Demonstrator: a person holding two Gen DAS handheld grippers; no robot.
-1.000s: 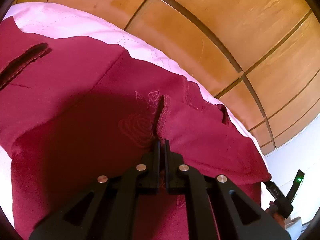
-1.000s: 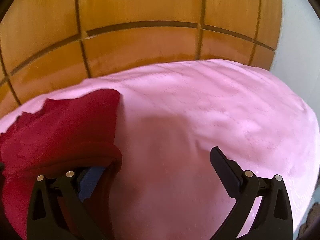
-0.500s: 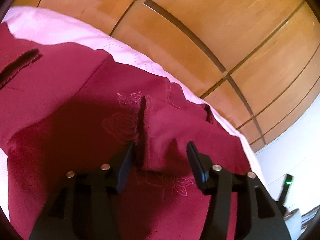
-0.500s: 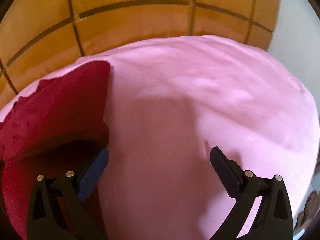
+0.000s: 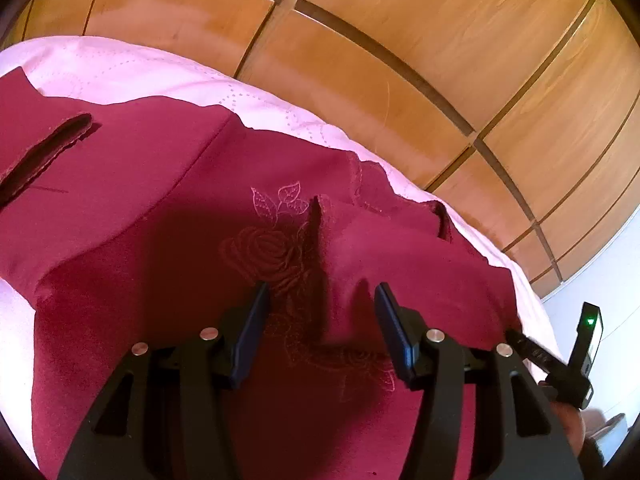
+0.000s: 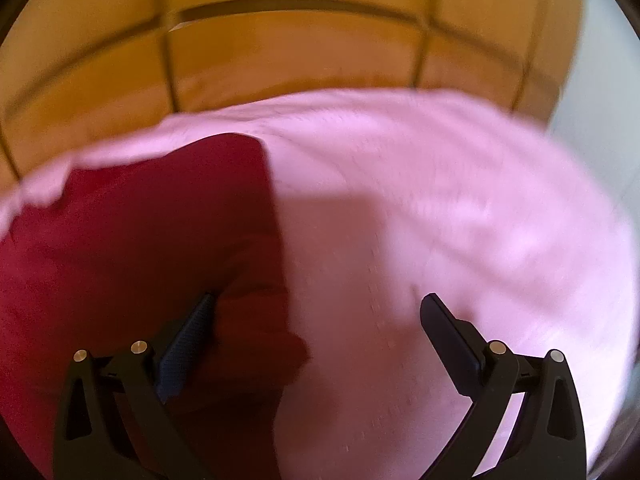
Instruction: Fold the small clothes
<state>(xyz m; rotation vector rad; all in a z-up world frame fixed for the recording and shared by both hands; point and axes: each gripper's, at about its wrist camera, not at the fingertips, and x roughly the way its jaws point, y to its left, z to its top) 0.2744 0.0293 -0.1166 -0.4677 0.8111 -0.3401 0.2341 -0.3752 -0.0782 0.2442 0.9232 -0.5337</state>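
A dark red garment point(image 5: 168, 216) with a stitched rose point(image 5: 268, 252) lies spread on a pink quilted bed cover point(image 5: 132, 76), in front of a wooden panelled wall point(image 5: 400, 40). The left tongs point(image 5: 322, 300) stand released above it, a raised crease of cloth between the parted pads, untouched. The right tongs point(image 6: 318, 308) are also released, straddling the garment's right edge; that view is blurred.

The left hand-held gripper point(image 5: 320, 304) is pointing downward with its jaws standing apart, nothing pressed between the pads. The right hand-held gripper point(image 6: 316, 312) is tilting down more steeply, its fingers point(image 6: 448, 332) spreading wide and gripping nothing; its view is blurring.
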